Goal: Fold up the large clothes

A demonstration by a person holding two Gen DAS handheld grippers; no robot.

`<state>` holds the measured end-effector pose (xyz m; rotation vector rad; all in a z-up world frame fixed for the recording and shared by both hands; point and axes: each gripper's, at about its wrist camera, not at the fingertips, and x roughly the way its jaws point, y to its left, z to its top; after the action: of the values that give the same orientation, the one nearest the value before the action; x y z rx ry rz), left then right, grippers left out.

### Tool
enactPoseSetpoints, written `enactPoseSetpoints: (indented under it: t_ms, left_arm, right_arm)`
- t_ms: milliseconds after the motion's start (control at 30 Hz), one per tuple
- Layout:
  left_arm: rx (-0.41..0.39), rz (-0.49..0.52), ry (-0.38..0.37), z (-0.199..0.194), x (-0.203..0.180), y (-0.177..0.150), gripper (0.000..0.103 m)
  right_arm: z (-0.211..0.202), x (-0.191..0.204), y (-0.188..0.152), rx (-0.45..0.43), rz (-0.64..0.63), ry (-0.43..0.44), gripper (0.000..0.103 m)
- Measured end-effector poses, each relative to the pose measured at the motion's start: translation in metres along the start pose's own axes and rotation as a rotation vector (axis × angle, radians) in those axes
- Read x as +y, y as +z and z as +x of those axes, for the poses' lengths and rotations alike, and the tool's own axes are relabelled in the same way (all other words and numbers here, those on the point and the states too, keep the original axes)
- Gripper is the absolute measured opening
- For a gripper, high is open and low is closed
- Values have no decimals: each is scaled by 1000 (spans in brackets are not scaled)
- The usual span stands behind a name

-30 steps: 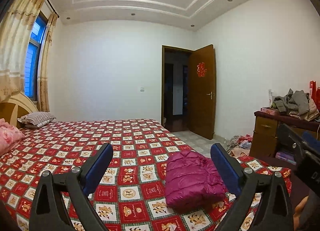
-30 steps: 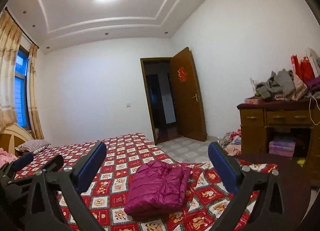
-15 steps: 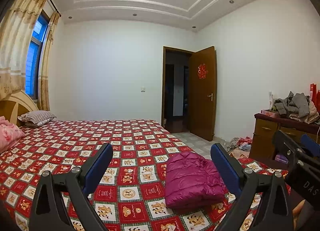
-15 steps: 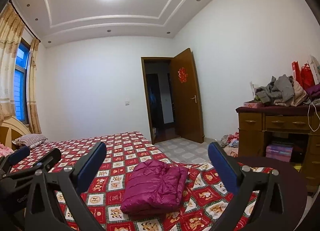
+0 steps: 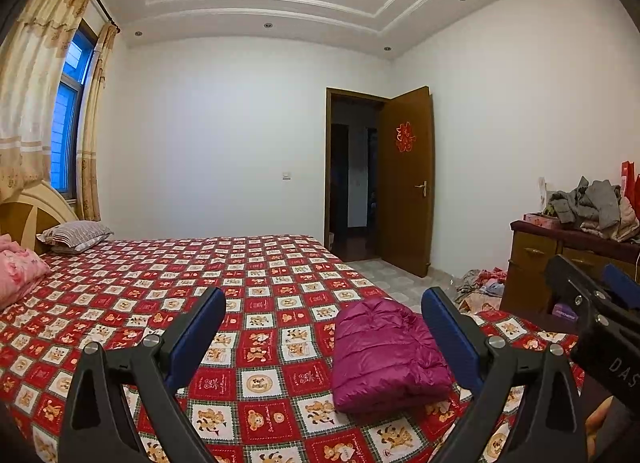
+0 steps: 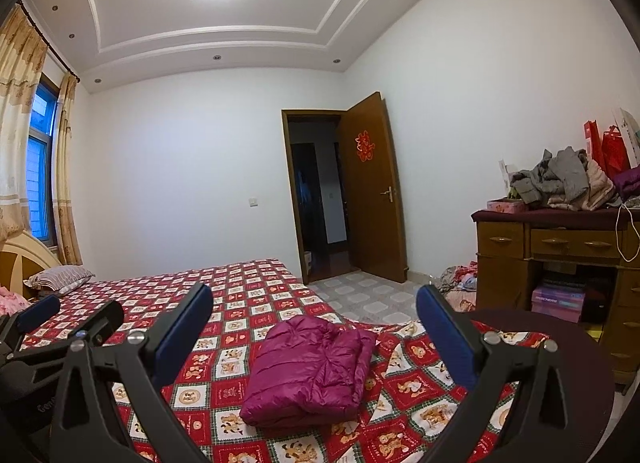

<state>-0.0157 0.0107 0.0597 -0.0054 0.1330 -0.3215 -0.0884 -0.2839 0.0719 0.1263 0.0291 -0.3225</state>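
**Jacket lay folded on the bed, both tongs apart**

The purple puffer jacket lay folded into a compact bundle on the red checked bedspread, near the bed's right edge and toward its foot. In the right wrist view the jacket showed the same way — flat on the cover, with a corner of the spread rumpled just to its right.

The left tongs were held above the bed with their blue fingers wide apart and nothing between them; the jacket sat beyond them, closer to the right finger. The right tongs were likewise spread wide and empty, framing the jacket from a little farther right. Neither touched the garment.

At the far left of the bed lay a striped pillow and a pink quilt against the headboard. On the far wall a brown door stood open. To the right, a wooden dresser carried a heap of clothes — more cloth lay on the floor beside it.
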Motion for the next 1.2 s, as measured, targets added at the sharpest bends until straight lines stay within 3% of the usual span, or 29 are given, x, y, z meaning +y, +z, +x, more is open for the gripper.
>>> enactPoseSetpoints:
  t_ms: [800,1000,1200]
  left_arm:
    - [24,-3,19,6,2,-1,99]
    - [24,18,80,10,3,-1,99]
    - [50,-27,93,16,15,-1,99]
  right_arm:
    - [2,-2,1,12,1,-4,103]
    - [0,-3,0,9,1,-7,103]
    - [-1,-5,-1,7,-1,-8,103]
